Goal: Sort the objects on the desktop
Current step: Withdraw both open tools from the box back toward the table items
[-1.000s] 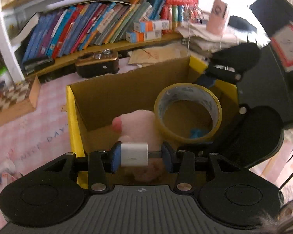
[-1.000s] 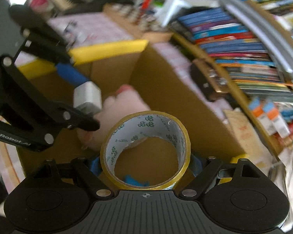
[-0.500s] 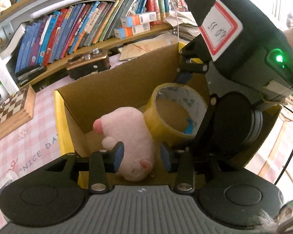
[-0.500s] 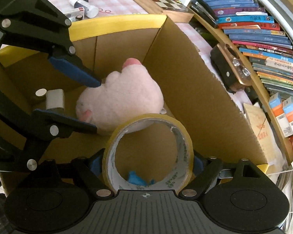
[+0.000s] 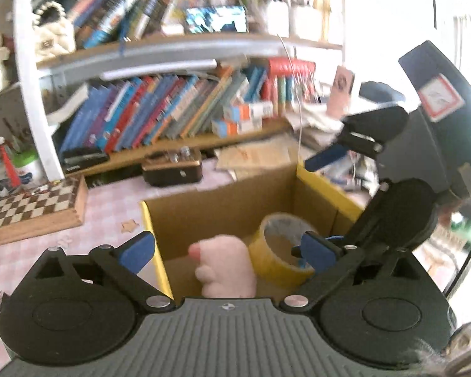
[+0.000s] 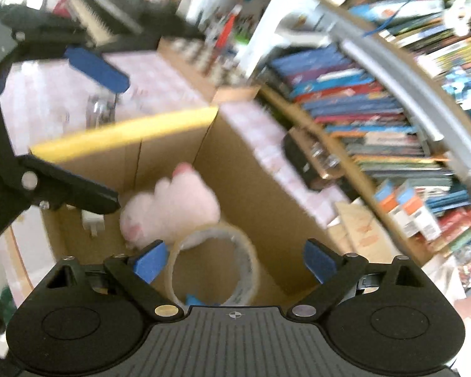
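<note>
An open cardboard box with yellow-edged flaps holds a pink plush toy, a yellow tape roll and a small white charger. The box, plush and tape roll also show in the right wrist view. My left gripper is open and empty above the box's near edge. My right gripper is open and empty just above the tape roll. Each gripper shows in the other's view: the right one and the left one, both open.
A bookshelf full of books runs behind the box. A brown device and a chessboard box sit on the pink checked tablecloth. Papers lie behind the box.
My left gripper let go of the white charger, opened wide and lifted back. My right gripper let go of the tape roll, which now lies in the box, and rose.
</note>
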The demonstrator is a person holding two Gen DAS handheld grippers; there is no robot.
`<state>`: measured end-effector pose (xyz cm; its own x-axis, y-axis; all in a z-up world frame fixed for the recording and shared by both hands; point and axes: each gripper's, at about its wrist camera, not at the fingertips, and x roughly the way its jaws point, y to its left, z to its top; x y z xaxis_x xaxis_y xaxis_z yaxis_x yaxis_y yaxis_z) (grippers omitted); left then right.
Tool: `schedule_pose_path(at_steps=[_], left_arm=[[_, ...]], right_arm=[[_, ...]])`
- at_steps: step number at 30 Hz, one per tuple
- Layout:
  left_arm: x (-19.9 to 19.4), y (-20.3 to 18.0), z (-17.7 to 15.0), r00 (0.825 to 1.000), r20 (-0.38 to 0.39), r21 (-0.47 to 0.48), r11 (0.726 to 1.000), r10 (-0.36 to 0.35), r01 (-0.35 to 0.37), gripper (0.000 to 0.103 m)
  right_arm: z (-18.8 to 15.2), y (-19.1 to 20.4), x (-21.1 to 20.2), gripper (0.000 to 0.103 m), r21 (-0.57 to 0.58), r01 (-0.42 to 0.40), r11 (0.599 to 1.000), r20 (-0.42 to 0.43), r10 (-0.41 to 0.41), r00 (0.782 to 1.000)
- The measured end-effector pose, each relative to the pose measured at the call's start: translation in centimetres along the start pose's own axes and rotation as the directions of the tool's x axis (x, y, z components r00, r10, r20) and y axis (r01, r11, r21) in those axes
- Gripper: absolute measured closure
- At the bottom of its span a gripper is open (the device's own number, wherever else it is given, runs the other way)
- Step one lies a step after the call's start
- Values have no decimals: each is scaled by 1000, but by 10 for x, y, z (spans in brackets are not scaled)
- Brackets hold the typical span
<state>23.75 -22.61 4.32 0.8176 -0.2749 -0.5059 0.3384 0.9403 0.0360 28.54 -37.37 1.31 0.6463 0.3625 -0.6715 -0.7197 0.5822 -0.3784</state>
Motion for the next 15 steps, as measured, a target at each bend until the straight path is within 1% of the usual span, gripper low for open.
schedule_pose_path(at_steps=[2, 6, 10, 13, 15], left_arm=[[-13, 3, 2, 1000, 30, -11, 1000, 8, -8, 0], [-39, 8, 1, 996, 80, -24, 999, 23, -21, 0], [-62, 16, -5, 994, 106, -70, 997, 32, -25, 0], [-77, 25, -13, 992, 115, -115, 993, 42, -29, 0], [-85, 32, -20, 992, 114, -150, 988, 49, -31, 0]], right_arm=[[2, -1, -14, 7, 49, 23, 999, 43, -25, 999], [2, 0, -40, 6, 152, 69, 986, 119, -88, 989], [-5, 5, -63, 4, 260, 108, 960, 152, -151, 977], [-14, 8, -76, 4, 371, 126, 920, 149, -193, 970], [-21, 10, -84, 4, 474, 132, 870, 133, -219, 967]])
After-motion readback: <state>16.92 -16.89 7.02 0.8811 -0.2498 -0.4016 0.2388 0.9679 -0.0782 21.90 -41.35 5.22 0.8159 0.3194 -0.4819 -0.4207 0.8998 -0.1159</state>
